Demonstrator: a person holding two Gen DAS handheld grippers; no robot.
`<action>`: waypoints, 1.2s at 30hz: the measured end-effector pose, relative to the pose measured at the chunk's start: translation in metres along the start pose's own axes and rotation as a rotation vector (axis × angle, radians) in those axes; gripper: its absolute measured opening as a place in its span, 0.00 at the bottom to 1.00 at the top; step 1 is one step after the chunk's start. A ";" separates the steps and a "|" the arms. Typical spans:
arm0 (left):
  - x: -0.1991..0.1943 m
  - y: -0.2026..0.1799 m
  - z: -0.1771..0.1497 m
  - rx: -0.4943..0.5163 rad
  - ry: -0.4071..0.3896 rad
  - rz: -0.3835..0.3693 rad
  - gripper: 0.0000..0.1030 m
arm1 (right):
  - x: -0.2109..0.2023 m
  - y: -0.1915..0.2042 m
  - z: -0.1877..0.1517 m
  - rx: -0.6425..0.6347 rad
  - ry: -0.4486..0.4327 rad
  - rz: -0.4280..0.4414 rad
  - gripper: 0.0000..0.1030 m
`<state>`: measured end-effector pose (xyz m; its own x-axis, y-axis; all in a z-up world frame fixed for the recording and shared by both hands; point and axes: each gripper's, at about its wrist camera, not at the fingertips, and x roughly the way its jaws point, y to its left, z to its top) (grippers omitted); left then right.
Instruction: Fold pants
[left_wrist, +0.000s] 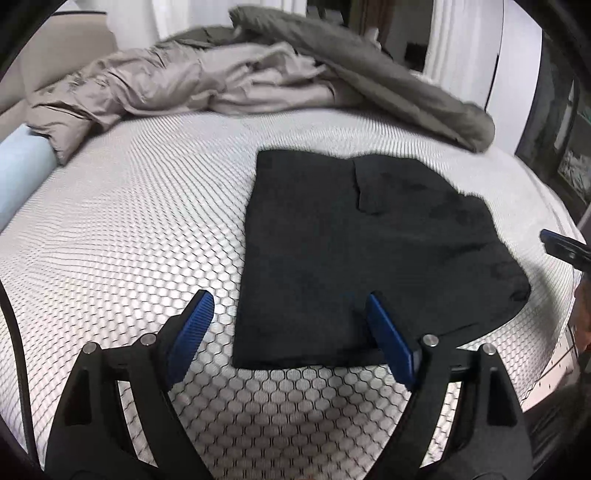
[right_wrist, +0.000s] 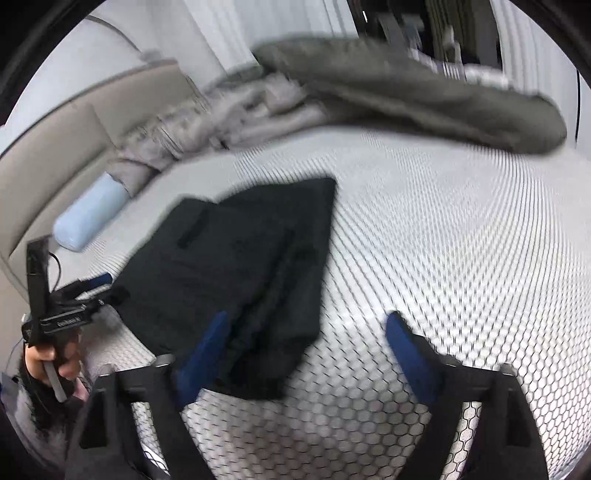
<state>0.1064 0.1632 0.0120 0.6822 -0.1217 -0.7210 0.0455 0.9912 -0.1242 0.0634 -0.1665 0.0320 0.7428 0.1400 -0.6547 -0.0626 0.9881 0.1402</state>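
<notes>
Now my left tongs and right tongs both stand apart, gripping nothing. Folded black pants lie flat on the bed, toward its near edge.

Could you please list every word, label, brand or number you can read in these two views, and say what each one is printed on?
No text can be read in either view.
Left gripper: a pale printed line runs along its black body, too small and blurred to read.
Pants, mattress, crumpled bedding and blue roll: no lettering visible.
</notes>
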 end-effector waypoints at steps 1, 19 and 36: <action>-0.009 0.000 -0.001 -0.004 -0.028 0.005 0.81 | -0.009 0.006 -0.002 -0.013 -0.047 0.000 0.97; -0.085 0.001 -0.025 -0.057 -0.254 0.032 0.99 | -0.033 0.072 -0.026 -0.136 -0.259 0.039 1.00; -0.068 -0.001 -0.015 -0.037 -0.239 0.041 0.99 | -0.026 0.074 -0.020 -0.140 -0.252 0.053 1.00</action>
<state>0.0488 0.1700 0.0511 0.8362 -0.0617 -0.5449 -0.0093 0.9919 -0.1266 0.0257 -0.0957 0.0443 0.8772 0.1890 -0.4414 -0.1840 0.9814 0.0545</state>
